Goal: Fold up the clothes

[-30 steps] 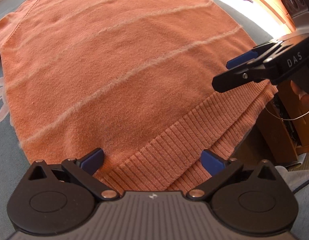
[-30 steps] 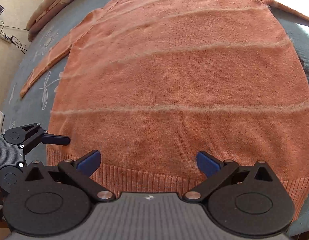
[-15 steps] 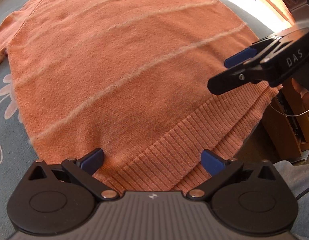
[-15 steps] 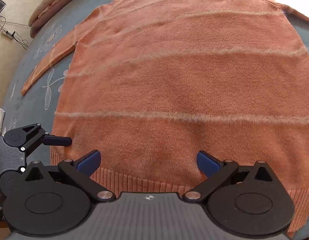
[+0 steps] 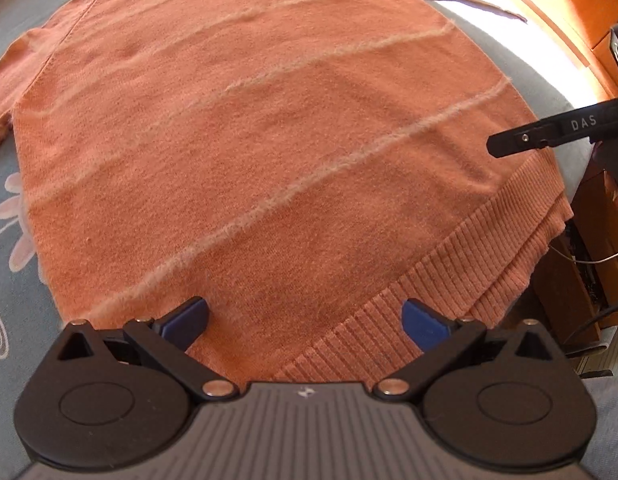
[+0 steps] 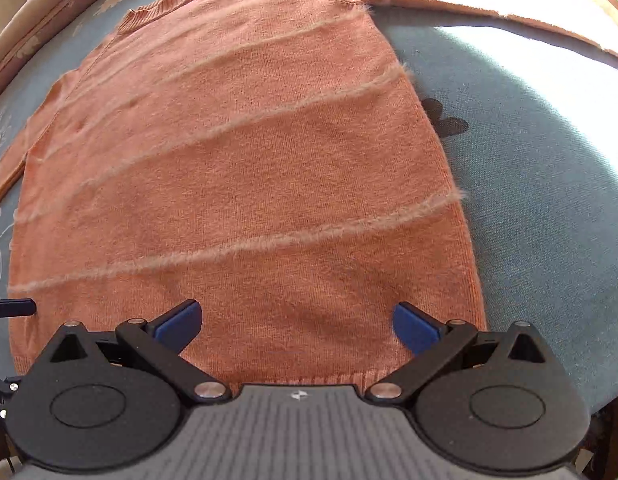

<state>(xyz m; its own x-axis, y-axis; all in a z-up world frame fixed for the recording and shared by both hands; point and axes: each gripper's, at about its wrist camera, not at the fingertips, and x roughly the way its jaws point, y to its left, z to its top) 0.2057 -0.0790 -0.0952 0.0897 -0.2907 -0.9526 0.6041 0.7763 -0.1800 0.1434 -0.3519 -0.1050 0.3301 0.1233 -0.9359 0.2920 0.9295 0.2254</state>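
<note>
While the orange sweater (image 5: 269, 152) lies flat, front up, on a grey-blue floral bedspread (image 5: 13, 208), both grippers sit over its ribbed hem (image 5: 449, 280). At far left of the left wrist view one sleeve (image 5: 5, 76) runs off frame. Left gripper (image 5: 305, 318): blue-padded fingers (image 5: 185, 316) spread wide, nothing between them but knit; it sits above the hem's left part. Pale fuzzy stripes (image 5: 309, 184) cross the body. Further right the hem corner overhangs the bed edge, beside wooden furniture (image 5: 597, 216). Right gripper (image 6: 297, 320): fingers (image 6: 415, 326) likewise parted, empty, over the hem near the sweater's right side seam. Right sleeve (image 6: 489, 12) extends across sunlit bedspread at upper right.
</note>
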